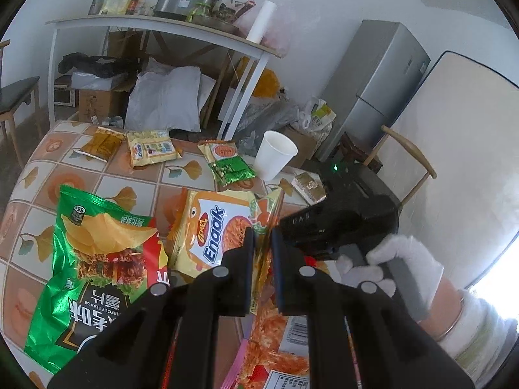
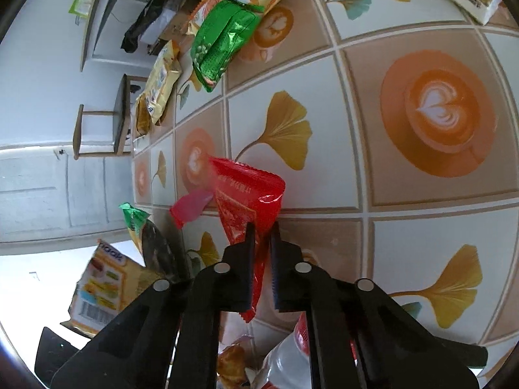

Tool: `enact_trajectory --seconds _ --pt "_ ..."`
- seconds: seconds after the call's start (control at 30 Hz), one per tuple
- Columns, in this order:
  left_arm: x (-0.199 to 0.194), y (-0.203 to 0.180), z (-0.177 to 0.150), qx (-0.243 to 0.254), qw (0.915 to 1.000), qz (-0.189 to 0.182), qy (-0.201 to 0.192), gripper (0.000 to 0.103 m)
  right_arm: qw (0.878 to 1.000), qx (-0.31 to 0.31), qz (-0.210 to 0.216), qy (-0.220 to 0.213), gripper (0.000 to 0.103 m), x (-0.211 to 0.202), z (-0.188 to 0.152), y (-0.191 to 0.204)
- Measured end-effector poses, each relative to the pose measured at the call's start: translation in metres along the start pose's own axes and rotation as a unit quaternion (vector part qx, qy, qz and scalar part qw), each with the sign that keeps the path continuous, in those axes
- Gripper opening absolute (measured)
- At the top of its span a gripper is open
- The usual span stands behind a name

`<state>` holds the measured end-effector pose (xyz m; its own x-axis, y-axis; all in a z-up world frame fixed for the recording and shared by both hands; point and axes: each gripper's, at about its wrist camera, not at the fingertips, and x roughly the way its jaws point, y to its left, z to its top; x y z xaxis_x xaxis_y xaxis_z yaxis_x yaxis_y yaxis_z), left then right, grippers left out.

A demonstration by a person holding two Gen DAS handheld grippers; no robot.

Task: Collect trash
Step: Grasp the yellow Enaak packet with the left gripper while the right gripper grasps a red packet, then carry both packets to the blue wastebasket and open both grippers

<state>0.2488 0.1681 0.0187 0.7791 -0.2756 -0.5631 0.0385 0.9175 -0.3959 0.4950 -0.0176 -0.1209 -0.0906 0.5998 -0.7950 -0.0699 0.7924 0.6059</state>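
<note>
The left gripper [image 1: 262, 236] pinches the edge of a yellow Enaak wrapper [image 1: 211, 233], held above the table [image 1: 136, 178] with a green chip bag [image 1: 94, 259] at its nine o'clock. The right gripper [image 2: 262, 233] is clamped on a red wrapper [image 2: 249, 201], lifted clear of the tablecloth. Both are probably light, limp and slick film, best taken at a crimped seam; a paper cup [image 1: 275, 154] waits at the left gripper's twelve o'clock.

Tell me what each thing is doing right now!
Left hand-held gripper: shut on the yellow noodle wrapper.
Right hand-held gripper: shut on the red wrapper.
Green chip bag: lying crumpled on the table.
White paper cup: upright, looks empty.
Green pea packet: lying flat, untouched.
</note>
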Motion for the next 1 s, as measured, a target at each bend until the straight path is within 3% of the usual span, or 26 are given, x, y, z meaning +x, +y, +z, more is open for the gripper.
enact_trajectory --seconds 0.23,0.43,0.7,1.0 --pt "-0.019 -0.004 0.005 -0.005 0.9993 -0.016 -0.034 0.01 0.998 -0.006 0.043 -0.053 0.004 -0.036 -0.008 0.001" --pt "-0.041 -0.009 0.008 -0.007 0.996 -0.047 -0.076 0.01 0.989 -0.026 0.075 -0.125 0.004 -0.1 -0.032 0.003" --pt "-0.077 -0.036 0.012 0.015 0.9875 -0.103 -0.118 0.01 0.967 -0.056 0.139 -0.207 0.004 -0.179 -0.095 -0.002" --pt "-0.107 -0.087 0.014 0.049 0.9766 -0.154 -0.141 0.01 0.937 -0.085 0.185 -0.283 0.004 -0.244 -0.14 0.0"
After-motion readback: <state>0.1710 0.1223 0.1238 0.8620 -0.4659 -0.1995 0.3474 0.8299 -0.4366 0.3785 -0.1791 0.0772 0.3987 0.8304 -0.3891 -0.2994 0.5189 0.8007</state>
